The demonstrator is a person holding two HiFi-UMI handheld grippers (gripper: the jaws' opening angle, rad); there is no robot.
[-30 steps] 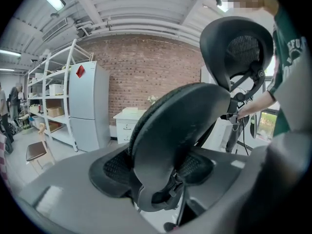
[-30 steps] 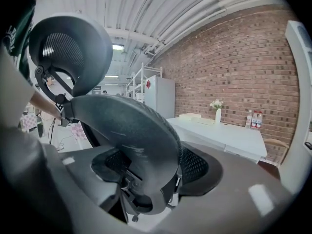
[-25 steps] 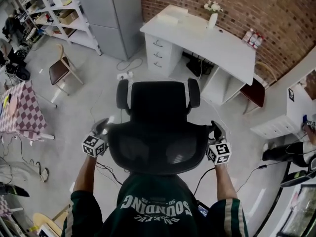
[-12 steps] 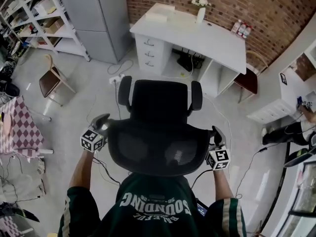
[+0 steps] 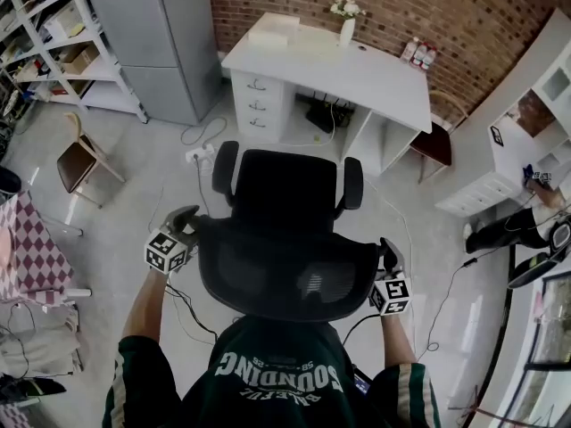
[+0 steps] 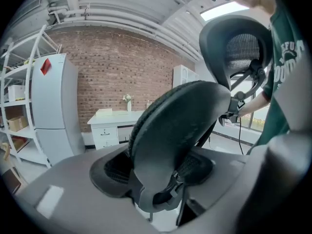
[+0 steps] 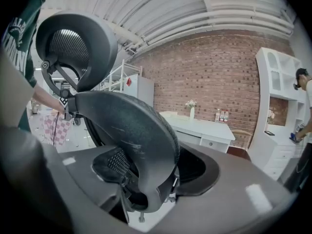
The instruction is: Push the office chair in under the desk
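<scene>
Desk (image 5: 375, 74) vase (image 5: 347, 32) holds flowers (image 5: 345, 8); left hand-held gripper (image 5: 185, 222), right hand-held gripper (image 5: 390, 255) pinch office chair (image 5: 285, 270).

Black mesh office chair (image 5: 285, 261) upright, facing white desk (image 5: 357, 68), apparently apart.

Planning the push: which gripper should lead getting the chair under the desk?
Left, marginally. The left gripper and right gripper both grip the office chair by its backrest, but the desk opening sits slightly right of the chair, so pushing harder from the left would likely steer it in.
</scene>
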